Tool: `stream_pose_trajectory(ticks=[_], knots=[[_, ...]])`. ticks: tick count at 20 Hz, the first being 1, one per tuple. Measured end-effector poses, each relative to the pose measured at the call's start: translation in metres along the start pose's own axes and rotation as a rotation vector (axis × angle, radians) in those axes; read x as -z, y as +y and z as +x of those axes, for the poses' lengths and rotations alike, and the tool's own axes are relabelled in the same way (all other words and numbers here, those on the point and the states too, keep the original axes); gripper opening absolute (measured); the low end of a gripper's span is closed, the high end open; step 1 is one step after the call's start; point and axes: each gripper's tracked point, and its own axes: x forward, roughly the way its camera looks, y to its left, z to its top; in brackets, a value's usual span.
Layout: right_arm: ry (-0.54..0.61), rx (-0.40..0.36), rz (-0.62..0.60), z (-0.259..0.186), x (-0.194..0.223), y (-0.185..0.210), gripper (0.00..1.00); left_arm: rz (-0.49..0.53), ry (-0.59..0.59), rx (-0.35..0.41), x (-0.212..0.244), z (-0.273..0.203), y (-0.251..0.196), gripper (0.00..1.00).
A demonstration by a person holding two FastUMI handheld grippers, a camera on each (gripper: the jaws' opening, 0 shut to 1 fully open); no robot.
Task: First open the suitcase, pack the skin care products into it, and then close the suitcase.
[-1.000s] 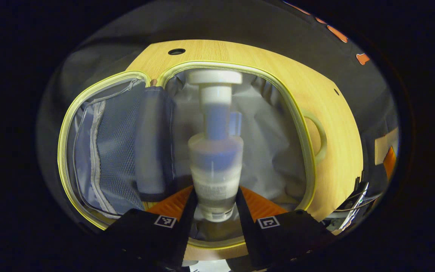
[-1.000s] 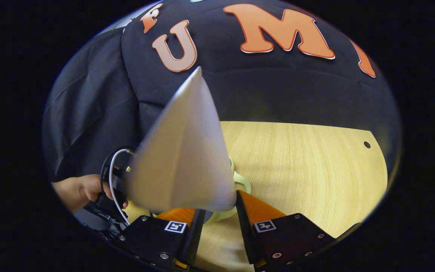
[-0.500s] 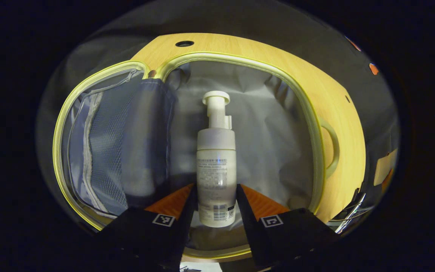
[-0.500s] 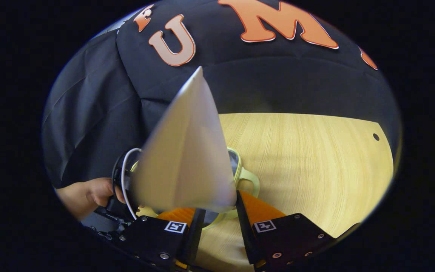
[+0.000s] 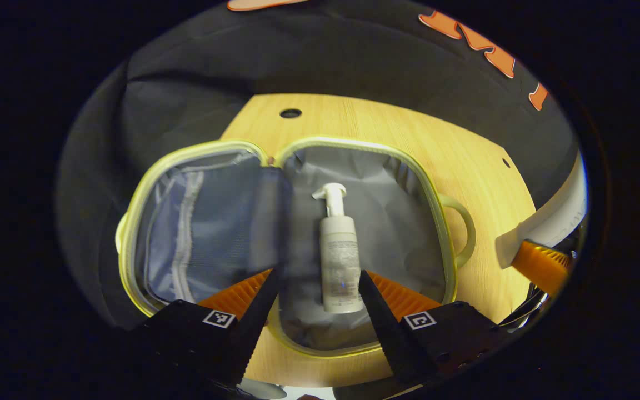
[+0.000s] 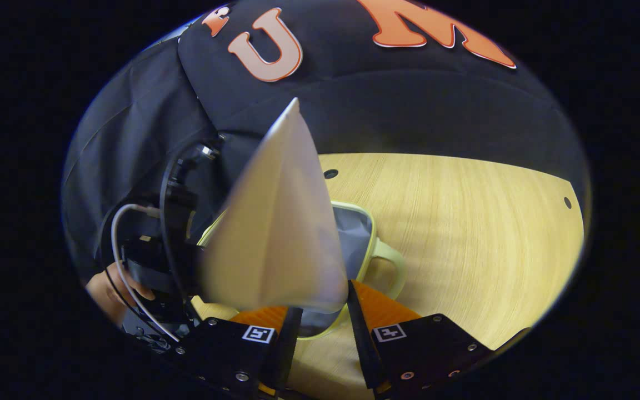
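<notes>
Packing is underway: the pump bottle lies in the open suitcase on the table, the left gripper hanging above it, fingers apart and empty. The right gripper is clamped on a white tube; next, lower it beside the bottle.

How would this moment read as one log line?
suitcase open | pump bottle lying inside | left claw open above | right claw holding tube
</notes>
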Motion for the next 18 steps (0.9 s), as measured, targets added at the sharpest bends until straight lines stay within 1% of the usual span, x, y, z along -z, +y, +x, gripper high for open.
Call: stream_pose_trajectory(ticks=[1,2,4,5,9,10,11,12,14,15,16,17,18], knots=[[0.022,-0.002,-0.005,0.006,0.005,0.002,0.51,-0.009,-0.024,-0.041,-0.002,-0.01,0.015,0.94],[0.046,-0.01,-0.007,0.012,0.012,0.004,0.46,-0.024,-0.045,-0.078,-0.001,-0.022,0.029,0.94],[0.087,-0.034,0.0,0.02,0.02,0.013,0.46,-0.062,-0.068,-0.136,0.0,-0.054,0.047,0.94],[0.107,-0.042,0.0,0.026,0.023,0.018,0.51,-0.09,-0.078,-0.149,0.003,-0.067,0.056,0.94],[0.184,-0.062,0.004,0.045,0.038,0.028,0.51,-0.222,-0.124,-0.203,0.035,-0.098,0.094,0.94],[0.212,-0.069,0.019,0.048,0.043,0.03,0.46,-0.253,-0.132,-0.22,0.039,-0.106,0.106,0.94],[0.237,-0.072,0.034,0.052,0.048,0.032,0.51,-0.284,-0.141,-0.245,0.043,-0.111,0.119,0.94],[0.266,-0.062,0.046,0.059,0.053,0.031,0.51,-0.314,-0.143,-0.261,0.05,-0.113,0.129,0.94],[0.305,-0.021,0.052,0.07,0.06,0.022,0.51,-0.363,-0.113,-0.297,0.071,-0.12,0.147,0.94],[0.324,-0.024,0.069,0.073,0.062,0.022,0.51,-0.385,-0.103,-0.309,0.081,-0.123,0.154,0.94],[0.316,-0.027,0.096,0.079,0.058,0.023,0.51,-0.409,-0.1,-0.319,0.09,-0.124,0.16,0.95],[0.322,-0.005,0.121,0.083,0.055,0.02,0.51,-0.428,-0.092,-0.326,0.098,-0.125,0.164,0.94],[0.328,-0.004,0.149,0.09,0.056,0.019,0.5,-0.444,-0.089,-0.34,0.104,-0.126,0.167,0.94]])
